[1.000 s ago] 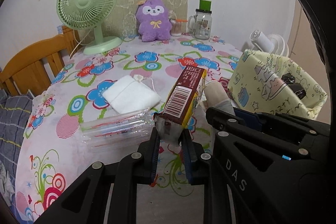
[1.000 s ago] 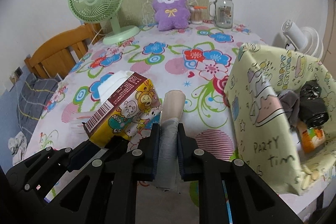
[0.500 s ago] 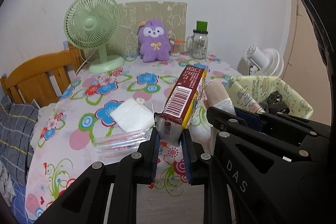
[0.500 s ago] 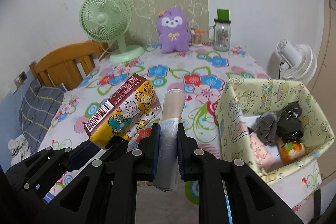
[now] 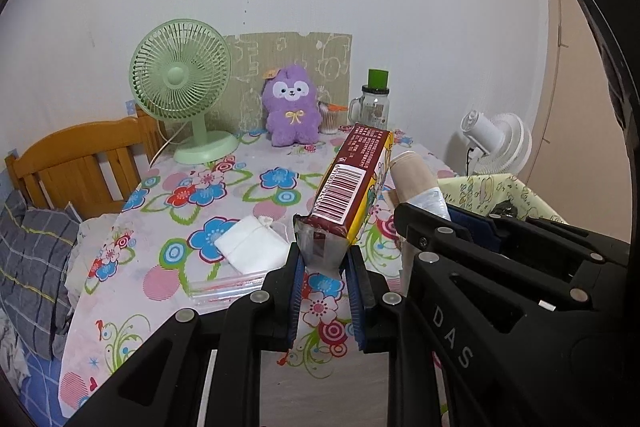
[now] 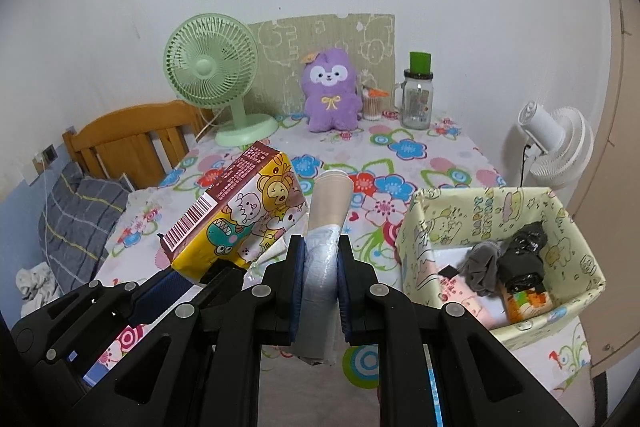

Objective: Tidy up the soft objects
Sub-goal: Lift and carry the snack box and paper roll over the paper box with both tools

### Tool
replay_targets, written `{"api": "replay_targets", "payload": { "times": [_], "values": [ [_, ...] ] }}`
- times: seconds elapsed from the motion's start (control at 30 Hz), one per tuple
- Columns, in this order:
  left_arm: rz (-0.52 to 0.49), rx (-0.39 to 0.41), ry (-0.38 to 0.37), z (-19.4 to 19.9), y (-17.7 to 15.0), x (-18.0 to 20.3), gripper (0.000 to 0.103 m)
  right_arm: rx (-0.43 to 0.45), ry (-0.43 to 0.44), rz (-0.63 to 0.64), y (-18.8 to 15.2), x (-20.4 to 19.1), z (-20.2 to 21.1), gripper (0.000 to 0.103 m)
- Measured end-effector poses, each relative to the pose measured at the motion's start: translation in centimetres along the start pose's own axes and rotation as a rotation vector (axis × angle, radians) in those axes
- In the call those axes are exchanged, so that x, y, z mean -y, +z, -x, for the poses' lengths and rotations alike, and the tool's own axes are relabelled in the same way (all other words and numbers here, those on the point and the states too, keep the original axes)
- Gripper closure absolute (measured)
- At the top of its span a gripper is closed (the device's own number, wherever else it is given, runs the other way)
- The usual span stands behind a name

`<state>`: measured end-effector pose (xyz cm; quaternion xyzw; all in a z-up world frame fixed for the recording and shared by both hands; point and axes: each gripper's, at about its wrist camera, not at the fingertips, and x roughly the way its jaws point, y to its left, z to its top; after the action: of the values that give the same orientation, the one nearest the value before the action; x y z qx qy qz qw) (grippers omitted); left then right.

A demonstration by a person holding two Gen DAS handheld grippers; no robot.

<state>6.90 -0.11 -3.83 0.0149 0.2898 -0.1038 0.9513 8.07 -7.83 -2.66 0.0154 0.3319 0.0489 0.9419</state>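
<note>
Your left gripper [image 5: 323,267] has its 2 blue-padded fingers [image 5: 297,277] clamped on the crimped end of a soft yellow-and-maroon cartoon-printed tissue pack [image 5: 352,183], which juts up and forward from the jaws, barcode face toward the lens, lifted off the table. Your right gripper [image 6: 321,259] sits just beside it on the right, jaws closed narrow on a beige rolled bundle in clear plastic wrap [image 6: 326,227], which stands up out of the fingers.

Below and ahead-left of your left gripper, a flat white folded cloth pouch [image 5: 250,245] lies on the floral-print tablecloth [image 5: 188,195], with a clear plastic sleeve [image 5: 228,287] near the left finger.

To the right of your right gripper, just beside its outer finger, stands an open pale-yellow box with cartoon-print paper walls [image 6: 448,215]. Inside lie a grey crumpled cloth [image 6: 482,263], a black crumpled bag [image 6: 524,251], a pink packet [image 6: 466,293] and an orange-labelled item [image 6: 528,299].

Far ahead, against the wall: a green desk fan [image 6: 212,79], a purple plush toy [image 6: 330,91], a glass jar with a green lid [image 6: 418,95]. A white fan [image 6: 556,143] stands beyond the box, off the table.
</note>
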Motion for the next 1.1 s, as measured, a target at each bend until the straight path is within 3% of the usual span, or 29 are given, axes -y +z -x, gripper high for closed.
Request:
{"api": "replay_targets", "payload": {
  "times": [0.4,1.1],
  "values": [
    [-0.001,0.015,-0.014,0.0,0.9,2.0,0.084,0.025,-0.012,0.003,0.6,1.9,1.0,0.085],
    [-0.063,0.013,-0.070,-2.4,2.9,8.7,0.084,0.049,-0.079,-0.062,1.3,9.0,1.6,0.085]
  ]
}}
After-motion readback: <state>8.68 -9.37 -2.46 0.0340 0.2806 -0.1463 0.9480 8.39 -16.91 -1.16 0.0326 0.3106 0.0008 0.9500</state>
